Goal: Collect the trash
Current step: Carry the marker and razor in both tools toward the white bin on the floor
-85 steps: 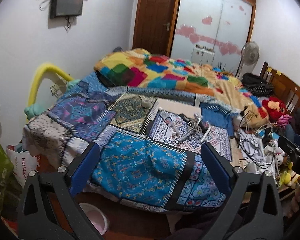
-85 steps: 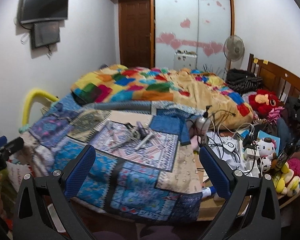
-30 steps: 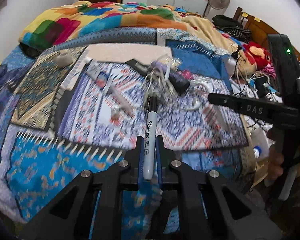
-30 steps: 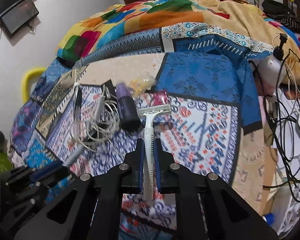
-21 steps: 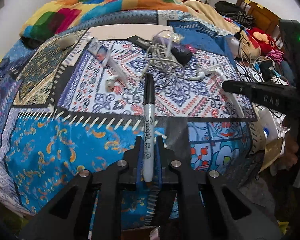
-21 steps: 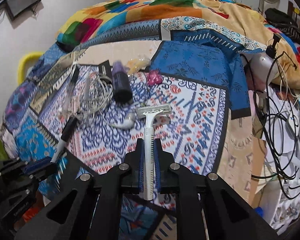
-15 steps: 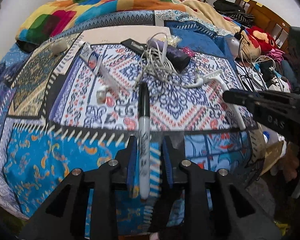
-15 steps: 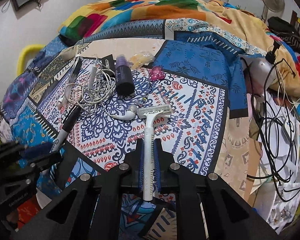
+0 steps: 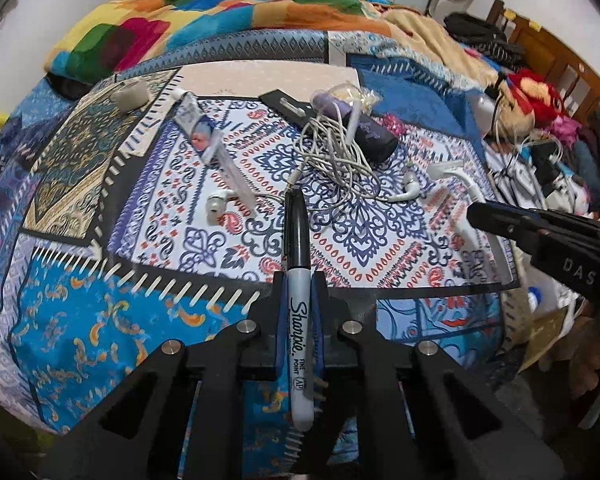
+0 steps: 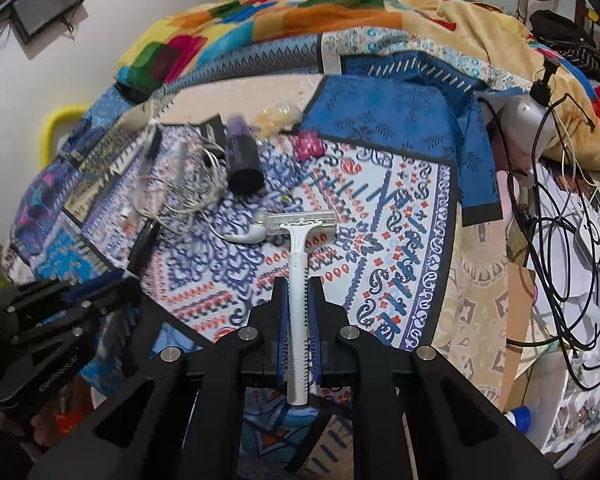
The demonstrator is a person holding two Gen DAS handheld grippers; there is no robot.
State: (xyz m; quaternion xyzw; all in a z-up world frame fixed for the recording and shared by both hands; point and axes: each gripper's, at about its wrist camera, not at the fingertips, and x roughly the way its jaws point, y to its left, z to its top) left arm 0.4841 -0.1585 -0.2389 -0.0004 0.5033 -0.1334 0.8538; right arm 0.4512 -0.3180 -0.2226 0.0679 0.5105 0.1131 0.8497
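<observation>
Left gripper (image 9: 299, 292) closing on marker (image 9: 299, 280)

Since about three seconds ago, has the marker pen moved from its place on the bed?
Yes. The marker lay among the tangled white cable on the patterned cover; now the left gripper holds it, nearer the bed's edge.

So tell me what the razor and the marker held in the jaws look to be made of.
Razor: seemingly moulded white plastic, matte, one-piece handle with a clear cover on the head.
Marker: probably plastic, glossy grey barrel with printed lettering, shiny black cap catching the light.
</observation>
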